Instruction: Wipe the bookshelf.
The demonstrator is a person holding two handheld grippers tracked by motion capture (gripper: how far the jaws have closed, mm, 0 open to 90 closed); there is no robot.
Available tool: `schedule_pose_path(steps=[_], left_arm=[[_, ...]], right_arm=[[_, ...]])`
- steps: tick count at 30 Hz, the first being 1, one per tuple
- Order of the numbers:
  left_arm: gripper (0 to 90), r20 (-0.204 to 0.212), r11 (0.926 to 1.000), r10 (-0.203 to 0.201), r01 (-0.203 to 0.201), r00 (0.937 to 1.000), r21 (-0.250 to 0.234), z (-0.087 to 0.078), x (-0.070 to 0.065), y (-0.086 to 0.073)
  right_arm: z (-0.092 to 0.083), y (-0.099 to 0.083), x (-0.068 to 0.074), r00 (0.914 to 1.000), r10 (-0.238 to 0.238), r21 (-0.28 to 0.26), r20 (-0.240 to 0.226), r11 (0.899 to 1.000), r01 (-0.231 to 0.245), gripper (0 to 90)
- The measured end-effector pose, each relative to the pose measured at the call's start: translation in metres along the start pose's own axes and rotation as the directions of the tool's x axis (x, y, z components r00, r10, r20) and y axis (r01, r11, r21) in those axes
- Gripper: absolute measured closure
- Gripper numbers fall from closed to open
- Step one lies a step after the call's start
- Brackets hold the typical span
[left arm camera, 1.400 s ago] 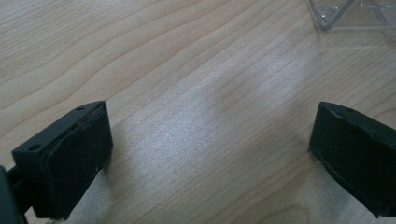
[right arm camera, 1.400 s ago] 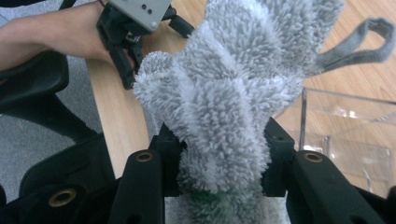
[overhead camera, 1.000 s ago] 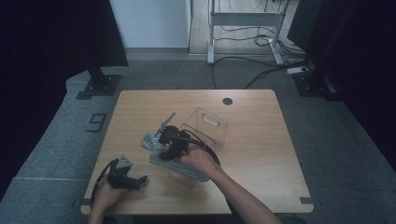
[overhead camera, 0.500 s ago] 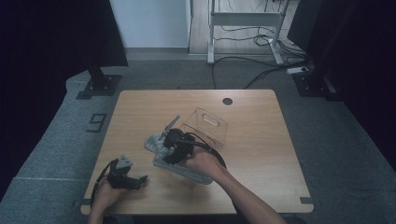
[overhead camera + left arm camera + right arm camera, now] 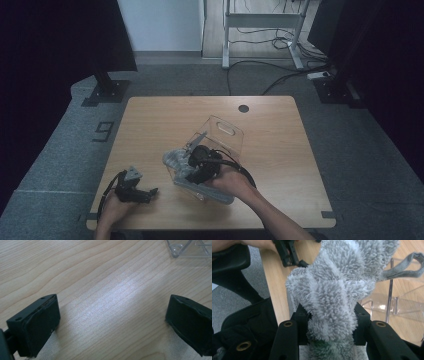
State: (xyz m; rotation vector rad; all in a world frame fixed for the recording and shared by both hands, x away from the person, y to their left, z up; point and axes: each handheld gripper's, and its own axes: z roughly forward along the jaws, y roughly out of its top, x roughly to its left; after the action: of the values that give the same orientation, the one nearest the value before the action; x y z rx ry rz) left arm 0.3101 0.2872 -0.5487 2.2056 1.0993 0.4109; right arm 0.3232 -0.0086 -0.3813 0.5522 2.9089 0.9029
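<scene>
In the right gripper view the two black jaws of the right gripper (image 5: 330,322) are pinching a fluffy grey microfibre cloth (image 5: 339,287), which bulges up between them and spills out above; a grey hanging loop (image 5: 409,263) of the cloth trails toward two o'clock. Just behind the cloth, from three to four o'clock, lies a clear plastic box (image 5: 397,303) on the pale wood.

From the high view the right gripper (image 5: 186,165) sits a little below the middle of the surface (image 5: 165,120), with the cloth (image 5: 176,161) bunched at its nine o'clock side and touching the near edge of the clear box (image 5: 225,131), which is tipped so that its handle slot faces twelve to one o'clock. The right hand (image 5: 227,181) grips the tool from five o'clock.

In the left gripper view the left gripper (image 5: 112,322) has its jaws spread wide with only bare wood grain between them; a corner of the clear box (image 5: 178,250) shows at one o'clock. In the high view the left gripper (image 5: 150,192) rests near the surface's near left corner, at about eight o'clock from the cloth and well apart from it, the left hand (image 5: 114,207) behind it.

A small dark round cable hole (image 5: 243,108) sits near the far edge at twelve o'clock.
</scene>
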Motion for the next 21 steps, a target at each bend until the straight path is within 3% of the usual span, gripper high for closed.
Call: schedule_pose_path(steps=[21], left_arm=[[0.0, -0.001, 1.0000, -0.001, 0.001, 1.0000, 0.000, 0.000, 0.000, 0.000]], right_arm=[[-0.011, -0.045, 0.008, 1.0000, -0.005, 0.010, 0.003, 1.000, 0.005, 58.4]])
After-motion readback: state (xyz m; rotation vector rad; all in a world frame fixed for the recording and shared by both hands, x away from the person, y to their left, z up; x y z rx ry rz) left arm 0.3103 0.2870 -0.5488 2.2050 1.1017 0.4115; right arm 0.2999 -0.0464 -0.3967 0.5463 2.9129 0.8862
